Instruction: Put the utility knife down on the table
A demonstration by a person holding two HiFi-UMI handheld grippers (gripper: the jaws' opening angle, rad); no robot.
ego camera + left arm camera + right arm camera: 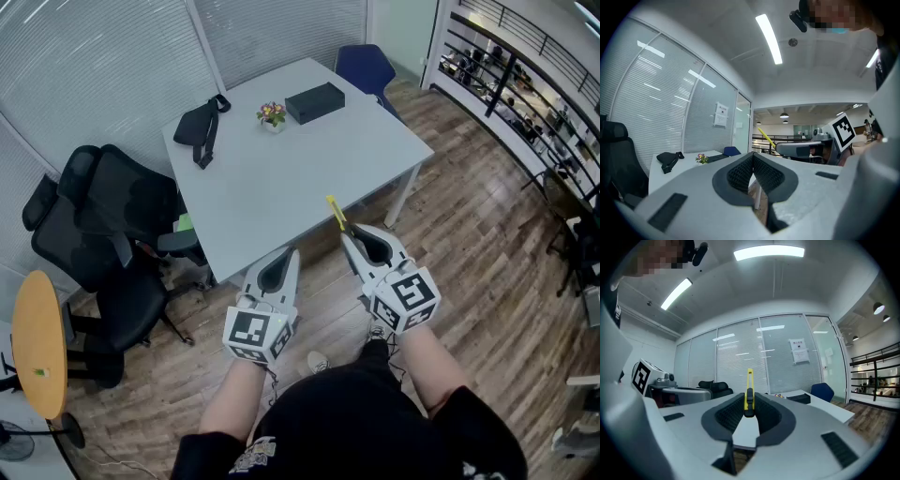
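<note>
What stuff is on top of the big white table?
A black bag, a little pot of flowers and a flat black box sit on the table. Anything beneath the bag or box is covered. The utility knife isn't down yet.

We see a black bag (199, 129) lying left of a small pot of flowers (272, 116), with a flat black box (314, 102) just right of the pot. A blue chair (364, 66) stands beyond the box. Two black office chairs (112, 202) sit at the left on the wooden floor (487, 244), near a small round wooden stand (39, 342). Blinds (94, 66) cover the glass walls.
</note>
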